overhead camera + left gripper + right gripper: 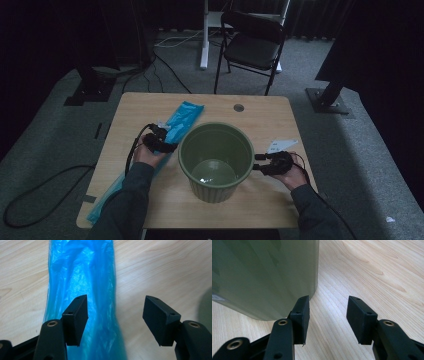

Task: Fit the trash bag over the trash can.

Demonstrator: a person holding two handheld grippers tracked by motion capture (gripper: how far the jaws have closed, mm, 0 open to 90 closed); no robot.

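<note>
A round green bin [216, 160] stands upright in the middle of the wooden table [145, 102]. A long blue plastic bag [184, 117] lies flat along the table's left side. My left gripper [169, 145] hovers over the bag, just left of the bin. In the left gripper view it [116, 302] is open, the bag [80, 272] lying flat on the wood below its left jaw, nothing gripped. My right gripper [258, 162] sits low at the bin's right side. Seen in the right gripper view it [328, 301] is open and empty, the bin wall [262, 275] just beside its left jaw.
A white paper slip [281, 145] lies on the table near the right hand. A small round cable hole [238, 107] sits at the table's far edge. A black folding chair [252, 42] stands beyond the table, and cables [45, 185] trail over the carpet at the left.
</note>
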